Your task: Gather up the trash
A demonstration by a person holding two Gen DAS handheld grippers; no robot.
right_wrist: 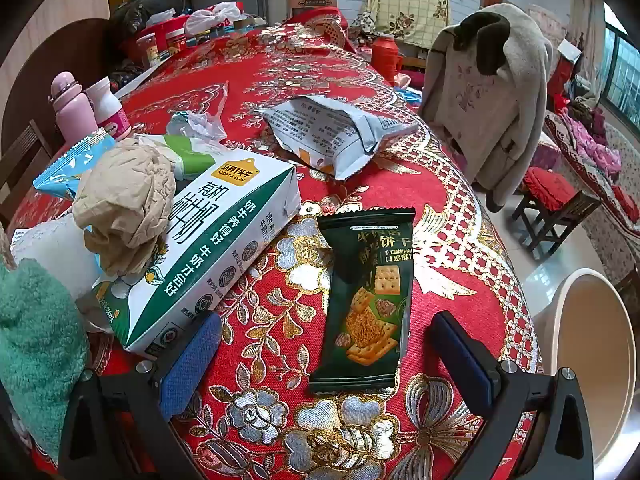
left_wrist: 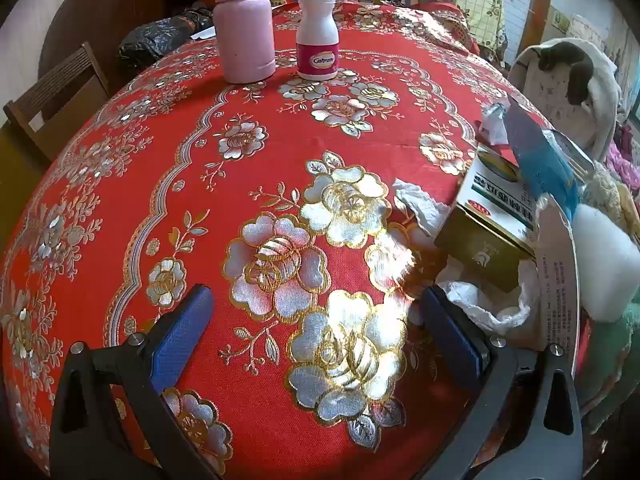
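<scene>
Tablecloth (right_wrist: 452, 216), red with gold and silver flowers, covers the whole table and carries everything. Off its right edge stands a pale round bin (right_wrist: 596, 364), and a chair draped with a light jacket (right_wrist: 492, 92) stands beyond. On the cloth to the left of the right gripper (right_wrist: 324, 364) lies a white-and-green milk carton (right_wrist: 224, 256) on its side, its near corner just beside the left blue pad, with a crumpled brown paper wad (right_wrist: 124, 208) resting on top of it. Farther back lies a torn-open grey snack bag (right_wrist: 328, 136). A dark green cracker wrapper (right_wrist: 368, 300) lies flat on the cloth, its near end between the right gripper's jaws, which stand fully spread and touch nothing. The left gripper (left_wrist: 316, 328) also stands wide apart over bare cloth, nothing between its pads; a heap of boxes (left_wrist: 492, 216) and crumpled white tissue (left_wrist: 420, 208) lies just to its right. A pink flask (left_wrist: 242, 28) and a white pill bottle (left_wrist: 318, 36) stand upright at the far side.
</scene>
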